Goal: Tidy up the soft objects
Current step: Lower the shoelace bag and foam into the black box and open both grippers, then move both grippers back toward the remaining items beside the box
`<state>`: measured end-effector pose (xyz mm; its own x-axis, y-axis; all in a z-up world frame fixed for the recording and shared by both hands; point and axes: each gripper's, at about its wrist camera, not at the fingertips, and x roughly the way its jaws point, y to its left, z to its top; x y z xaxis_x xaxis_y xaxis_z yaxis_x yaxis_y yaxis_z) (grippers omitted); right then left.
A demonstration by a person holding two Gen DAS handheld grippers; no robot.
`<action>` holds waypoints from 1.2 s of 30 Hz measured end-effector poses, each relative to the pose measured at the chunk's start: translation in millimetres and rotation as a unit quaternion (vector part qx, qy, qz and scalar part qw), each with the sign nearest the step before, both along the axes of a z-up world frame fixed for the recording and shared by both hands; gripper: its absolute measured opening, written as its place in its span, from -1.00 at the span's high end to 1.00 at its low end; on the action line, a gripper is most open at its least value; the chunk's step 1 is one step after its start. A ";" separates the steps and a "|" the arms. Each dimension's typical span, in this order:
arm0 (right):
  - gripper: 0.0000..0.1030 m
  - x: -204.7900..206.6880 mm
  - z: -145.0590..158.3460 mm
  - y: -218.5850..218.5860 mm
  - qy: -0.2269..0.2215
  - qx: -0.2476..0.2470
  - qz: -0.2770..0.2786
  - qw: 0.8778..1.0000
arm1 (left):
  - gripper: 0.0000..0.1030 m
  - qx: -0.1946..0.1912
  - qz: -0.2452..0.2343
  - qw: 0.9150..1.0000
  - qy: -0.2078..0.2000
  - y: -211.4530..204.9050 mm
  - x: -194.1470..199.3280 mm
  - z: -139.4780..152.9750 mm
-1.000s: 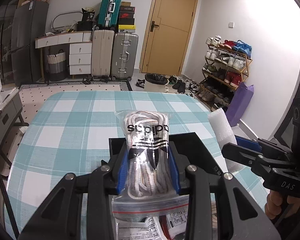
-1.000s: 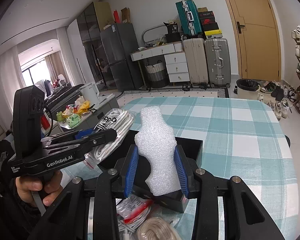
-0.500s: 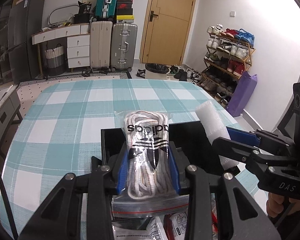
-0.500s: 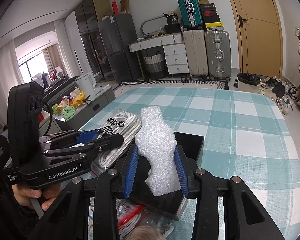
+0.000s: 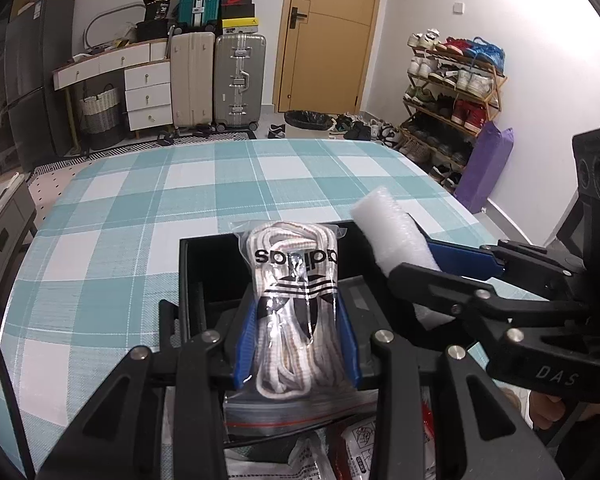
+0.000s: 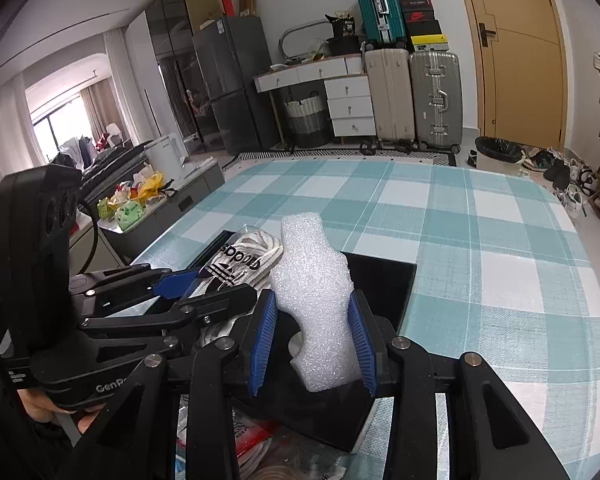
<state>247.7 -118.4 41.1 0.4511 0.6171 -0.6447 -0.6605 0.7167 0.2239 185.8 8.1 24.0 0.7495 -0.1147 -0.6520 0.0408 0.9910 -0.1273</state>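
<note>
— What has changed?

— Both of my hand-held grippers have come down and forward since a second ago, so the black box (image 5: 204,268) on the desk (image 5: 140,208) now sits right beneath what they carry.

— What shows in the left wrist view?

— My left hand-held gripper (image 5: 296,340) is clamped on a clear bag of white laces (image 5: 294,304). Its blue pads press both sides, and the bag hangs over the open box. To the right, my right hand-held gripper (image 5: 432,264) carries the white foam piece (image 5: 392,236) above the box's right edge.

— And the right wrist view?

— My right hand-held gripper (image 6: 314,340) squeezes the foam piece (image 6: 314,280) at its lower part, upright over the box (image 6: 384,280). The left hand-held gripper (image 6: 208,284) holds the laces bag (image 6: 244,258) just beside it on the left, over the same box. Loose packets (image 6: 256,440) lie on the desk's near edge.
</note>
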 end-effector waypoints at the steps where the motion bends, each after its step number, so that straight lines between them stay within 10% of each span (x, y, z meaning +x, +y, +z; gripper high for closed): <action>1: 0.28 0.3 -1.6 1.5 -0.001 -0.006 0.000 1.000 | 0.33 0.002 0.000 1.000 0.000 -0.2 0.4 -0.6; 17: 0.25 -2.1 -9.7 4.5 -0.008 -0.039 0.003 0.999 | 0.18 0.027 -0.015 0.999 0.013 -3.6 0.3 -7.4; 25: -0.94 -15.1 18.2 -30.6 -0.057 -0.014 -0.036 0.998 | -0.91 0.010 -0.023 0.999 -0.020 4.0 -20.6 12.9; 36: -0.99 -56.6 29.4 -70.0 -0.038 -0.004 -0.045 0.998 | -1.00 0.015 0.010 0.999 -0.036 16.2 -63.4 22.8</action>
